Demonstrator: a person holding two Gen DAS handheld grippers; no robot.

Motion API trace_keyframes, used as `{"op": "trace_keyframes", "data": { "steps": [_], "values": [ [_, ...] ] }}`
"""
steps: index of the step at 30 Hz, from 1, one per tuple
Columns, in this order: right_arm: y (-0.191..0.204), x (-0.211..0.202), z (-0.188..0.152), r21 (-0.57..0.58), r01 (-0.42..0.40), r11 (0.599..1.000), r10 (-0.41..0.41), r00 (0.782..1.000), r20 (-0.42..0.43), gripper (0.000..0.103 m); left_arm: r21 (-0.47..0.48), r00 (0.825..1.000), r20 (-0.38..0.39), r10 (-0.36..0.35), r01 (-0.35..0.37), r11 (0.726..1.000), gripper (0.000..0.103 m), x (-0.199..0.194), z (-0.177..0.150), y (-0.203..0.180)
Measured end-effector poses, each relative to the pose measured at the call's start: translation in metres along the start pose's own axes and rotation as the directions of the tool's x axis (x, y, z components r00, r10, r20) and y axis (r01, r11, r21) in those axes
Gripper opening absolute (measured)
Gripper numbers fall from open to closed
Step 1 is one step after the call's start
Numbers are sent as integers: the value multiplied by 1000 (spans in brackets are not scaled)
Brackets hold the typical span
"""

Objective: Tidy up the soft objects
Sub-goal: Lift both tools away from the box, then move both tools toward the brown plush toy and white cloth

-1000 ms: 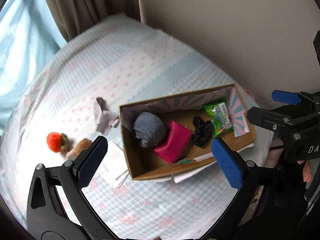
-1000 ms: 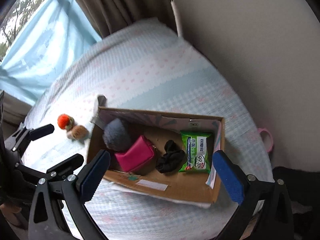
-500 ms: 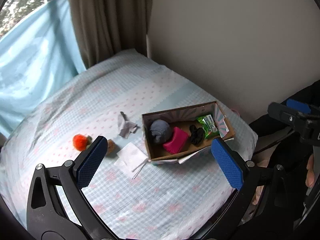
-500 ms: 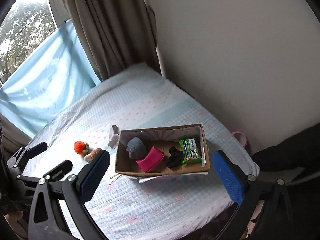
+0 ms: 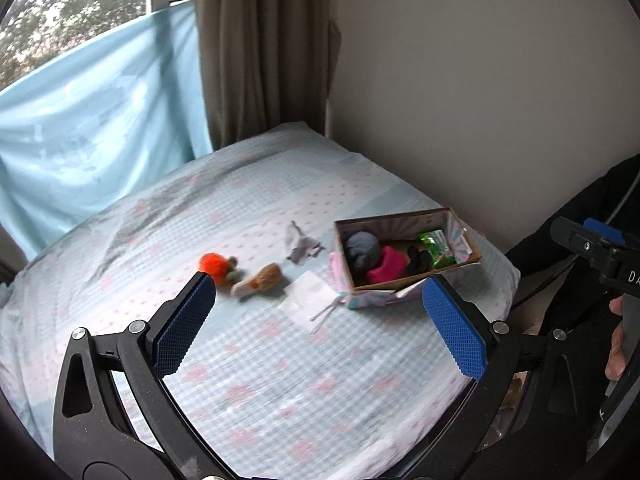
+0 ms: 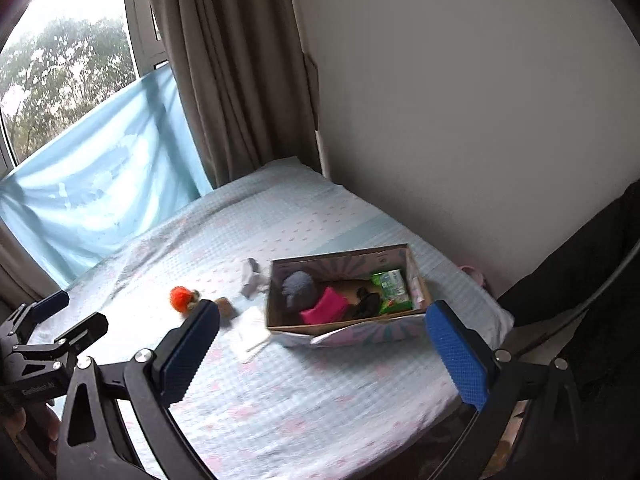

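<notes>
Open brown cardboard box [image 5: 404, 276] ahead-right of the wide-open, empty left tool [image 5: 316, 316], holding grey fluffy ball [image 5: 362, 249], pink pouch [image 5: 386, 267], green packet [image 5: 436, 242], orange plush [image 5: 214, 265] ahead-left, right tool [image 6: 320, 344] equally spread, checked bed sheet [image 5: 280, 380], beige curtain [image 6: 240, 72].

Both your cameras look down from high up, far back, and both see the bed [image 5: 280, 360] and box [image 6: 348, 322].

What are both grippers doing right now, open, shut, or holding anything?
Left gripper: open, jaws wide apart, holding nothing, above the bed.
Right gripper: open, jaws wide apart, holding nothing.
</notes>
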State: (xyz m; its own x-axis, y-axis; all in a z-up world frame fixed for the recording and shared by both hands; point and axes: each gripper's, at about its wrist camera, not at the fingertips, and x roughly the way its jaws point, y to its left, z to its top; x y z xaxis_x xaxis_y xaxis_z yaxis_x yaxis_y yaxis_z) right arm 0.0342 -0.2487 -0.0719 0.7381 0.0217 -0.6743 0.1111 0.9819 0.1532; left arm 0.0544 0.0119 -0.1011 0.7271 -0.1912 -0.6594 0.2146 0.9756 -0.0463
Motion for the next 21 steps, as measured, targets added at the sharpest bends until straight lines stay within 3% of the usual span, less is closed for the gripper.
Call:
{"op": "trace_keyframes", "data": {
  "steps": [11,17,21],
  "values": [
    [84,16,-29,-17,-36,999,36,999,15,102,-6,1000,-5,9,-9,1000,103,-3,-19,82],
    [120,52,-46,-25,-32,999,32,999,-5,102,25,1000,-29,5,-5,1000,103,29,-16,105],
    [131,94,-60,13,-23,1000,24,998,-65,102,55,997,-76,1,3,998,103,66,-12,117]
  ]
}}
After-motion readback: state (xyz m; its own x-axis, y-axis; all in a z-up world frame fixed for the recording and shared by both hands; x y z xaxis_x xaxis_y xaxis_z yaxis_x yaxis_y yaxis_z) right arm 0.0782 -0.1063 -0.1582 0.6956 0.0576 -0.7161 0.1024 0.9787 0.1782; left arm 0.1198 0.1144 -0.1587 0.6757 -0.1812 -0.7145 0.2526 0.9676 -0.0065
